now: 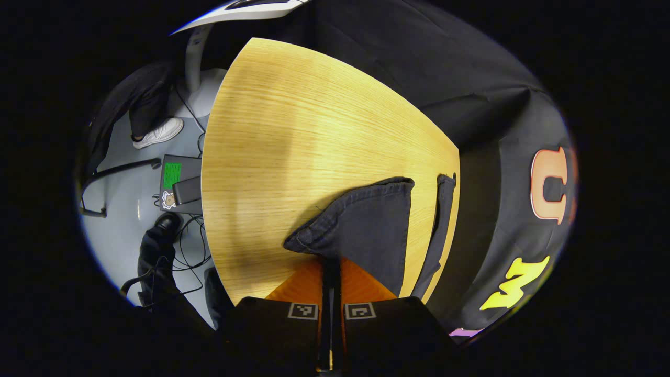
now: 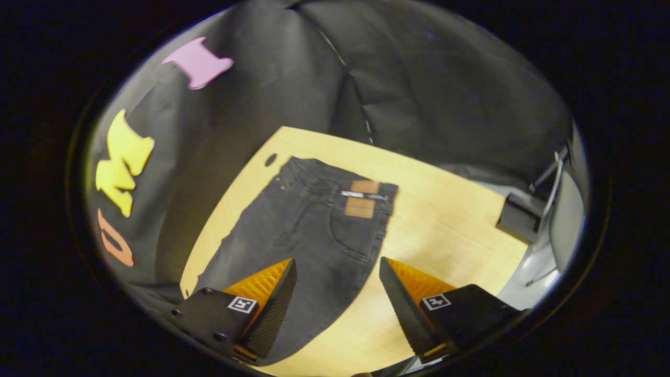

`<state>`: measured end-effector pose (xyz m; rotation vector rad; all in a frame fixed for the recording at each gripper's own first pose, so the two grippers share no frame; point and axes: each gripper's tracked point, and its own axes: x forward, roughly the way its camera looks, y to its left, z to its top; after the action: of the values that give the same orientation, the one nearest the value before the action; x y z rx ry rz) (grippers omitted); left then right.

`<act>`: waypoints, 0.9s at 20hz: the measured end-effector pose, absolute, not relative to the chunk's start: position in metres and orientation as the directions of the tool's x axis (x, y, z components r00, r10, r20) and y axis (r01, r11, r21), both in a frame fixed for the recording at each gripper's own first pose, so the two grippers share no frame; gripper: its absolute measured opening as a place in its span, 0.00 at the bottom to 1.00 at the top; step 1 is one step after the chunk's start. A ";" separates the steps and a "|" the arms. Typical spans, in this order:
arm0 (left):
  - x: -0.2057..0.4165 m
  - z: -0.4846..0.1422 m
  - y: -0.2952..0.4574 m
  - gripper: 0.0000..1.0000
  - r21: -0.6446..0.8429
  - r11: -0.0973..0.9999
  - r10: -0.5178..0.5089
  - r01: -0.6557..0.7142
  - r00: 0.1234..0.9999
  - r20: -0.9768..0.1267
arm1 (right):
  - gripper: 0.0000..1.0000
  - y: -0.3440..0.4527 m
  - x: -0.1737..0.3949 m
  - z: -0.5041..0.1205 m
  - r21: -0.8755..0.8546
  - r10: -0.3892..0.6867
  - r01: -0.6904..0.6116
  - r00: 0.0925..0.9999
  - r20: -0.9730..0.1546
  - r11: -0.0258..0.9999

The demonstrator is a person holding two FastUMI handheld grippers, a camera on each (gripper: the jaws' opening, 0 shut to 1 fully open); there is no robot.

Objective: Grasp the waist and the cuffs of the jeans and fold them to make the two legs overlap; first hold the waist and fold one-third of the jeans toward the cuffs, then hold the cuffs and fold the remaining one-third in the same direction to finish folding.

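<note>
1. Between the orange fingers of the left gripper (image 1: 331,267), the jaws are closed on dark cloth: a cuff end of the dark grey denim jeans (image 1: 366,225) is pinched at the tips and lifted off the light wooden tabletop (image 1: 293,131), with a second strip of denim lying near the table's far edge.
2. Over the jeans' seat, the right gripper (image 2: 337,283) hovers with its jaws wide apart, holding nothing; one finger is above the denim, the other above bare wood.
3. Beyond it, the jeans (image 2: 319,225) lie flat, the waist with its tan leather patch (image 2: 361,199) towards the booth wall.
4. Judging by this, the work has barely begun: the cuff is taken, the waist is not yet gripped, and the leg-overlap fold and both third-folds remain.
</note>
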<state>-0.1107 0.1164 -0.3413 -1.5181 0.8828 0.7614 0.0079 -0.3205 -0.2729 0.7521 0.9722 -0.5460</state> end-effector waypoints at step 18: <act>-0.111 -0.343 0.117 0.05 -0.440 -0.066 -0.100 -0.895 0.445 -0.890 | 0.12 -0.345 0.026 -0.335 0.177 -0.082 0.731 0.304 -0.949 0.659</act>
<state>-0.1105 0.1173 -0.3433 -1.5043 0.9185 0.8344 0.0259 -0.3447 -0.3345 0.6790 1.1455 -0.5962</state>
